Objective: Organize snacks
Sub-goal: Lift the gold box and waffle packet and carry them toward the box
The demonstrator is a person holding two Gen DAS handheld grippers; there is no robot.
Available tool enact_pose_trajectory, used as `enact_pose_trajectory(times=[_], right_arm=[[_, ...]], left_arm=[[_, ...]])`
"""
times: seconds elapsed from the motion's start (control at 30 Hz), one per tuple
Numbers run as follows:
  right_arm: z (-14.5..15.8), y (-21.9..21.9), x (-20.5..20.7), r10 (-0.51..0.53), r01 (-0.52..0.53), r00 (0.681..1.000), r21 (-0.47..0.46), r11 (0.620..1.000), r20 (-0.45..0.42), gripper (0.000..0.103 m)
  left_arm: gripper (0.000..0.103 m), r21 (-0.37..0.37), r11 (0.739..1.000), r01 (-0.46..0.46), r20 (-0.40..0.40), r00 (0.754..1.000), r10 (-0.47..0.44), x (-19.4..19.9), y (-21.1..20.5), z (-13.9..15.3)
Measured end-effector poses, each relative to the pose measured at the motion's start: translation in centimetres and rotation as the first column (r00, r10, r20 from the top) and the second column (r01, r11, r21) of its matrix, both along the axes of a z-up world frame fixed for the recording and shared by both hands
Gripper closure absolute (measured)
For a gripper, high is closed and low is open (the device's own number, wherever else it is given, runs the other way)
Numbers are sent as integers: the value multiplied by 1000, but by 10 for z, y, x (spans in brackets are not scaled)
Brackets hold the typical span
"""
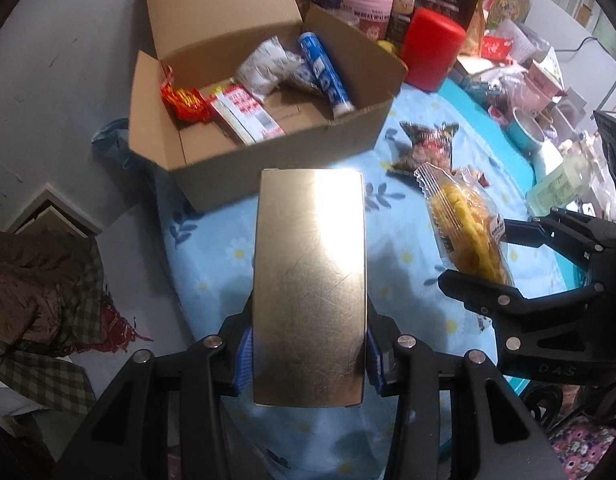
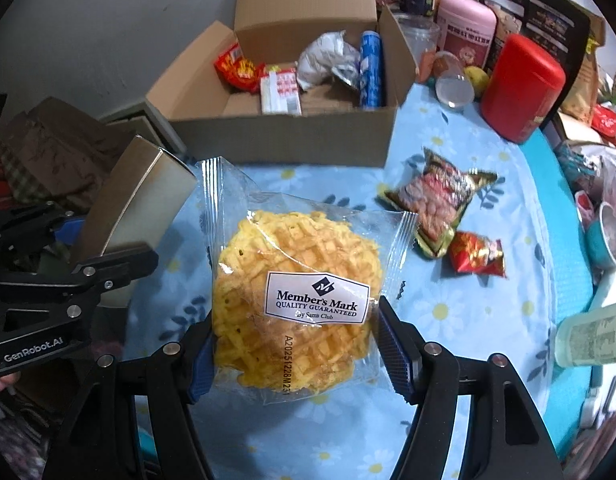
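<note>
- While the left wrist view fills with the gold box (image 1: 309,288), a smooth, scuffed metallic rectangle, the left gripper (image 1: 309,354) has its jaws pressed against both long sides; the blue ribbed pads (image 1: 245,362) touch it.
- Only the right wrist view shows that box's thickness: seen edge-on at 9 o'clock, it (image 2: 138,204) tilts up from the left gripper (image 2: 74,240).
- Right gripper (image 2: 294,346) jaws are closed on the waffle packet (image 2: 296,292), a crinkly clear wrapper around a round, grid-textured yellow waffle with a white "Member's Mark" label.
- That label is unreadable in the left wrist view, where the packet (image 1: 465,224) appears side-on at 3 o'clock in the right gripper (image 1: 503,248).
- Both items hang above the tabletop (image 2: 487,312), covered in pale blue floral cloth.
- At 12 o'clock sits the open corrugated cardboard box (image 2: 284,138), holding a blue tube (image 2: 369,72), a crumpled silver bag (image 2: 327,60) and red wrappers.
- At 2 o'clock a glossy foil nut bag (image 2: 437,204) lies flat; the small red packet (image 2: 477,254) beside it is clear only in the right view.
- A smooth red canister (image 2: 521,88) stands upright just beside the cardboard box.
</note>
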State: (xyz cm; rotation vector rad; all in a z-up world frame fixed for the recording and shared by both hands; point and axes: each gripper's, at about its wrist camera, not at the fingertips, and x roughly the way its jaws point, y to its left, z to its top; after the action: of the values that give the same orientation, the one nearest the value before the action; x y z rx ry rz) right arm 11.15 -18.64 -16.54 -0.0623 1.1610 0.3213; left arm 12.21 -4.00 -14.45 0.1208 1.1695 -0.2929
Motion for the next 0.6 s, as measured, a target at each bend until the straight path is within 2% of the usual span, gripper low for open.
enact_pose_trajectory(times=[0.43, 0.6], right_arm=[[49, 6, 39, 18, -23, 994, 39, 999, 105, 34], [69, 9, 62, 36, -43, 990, 51, 998, 137, 34]], left_arm=[[59, -24, 999, -46, 76, 996, 48, 27, 13, 36], [59, -39, 997, -65, 124, 990, 69, 45, 18, 59]])
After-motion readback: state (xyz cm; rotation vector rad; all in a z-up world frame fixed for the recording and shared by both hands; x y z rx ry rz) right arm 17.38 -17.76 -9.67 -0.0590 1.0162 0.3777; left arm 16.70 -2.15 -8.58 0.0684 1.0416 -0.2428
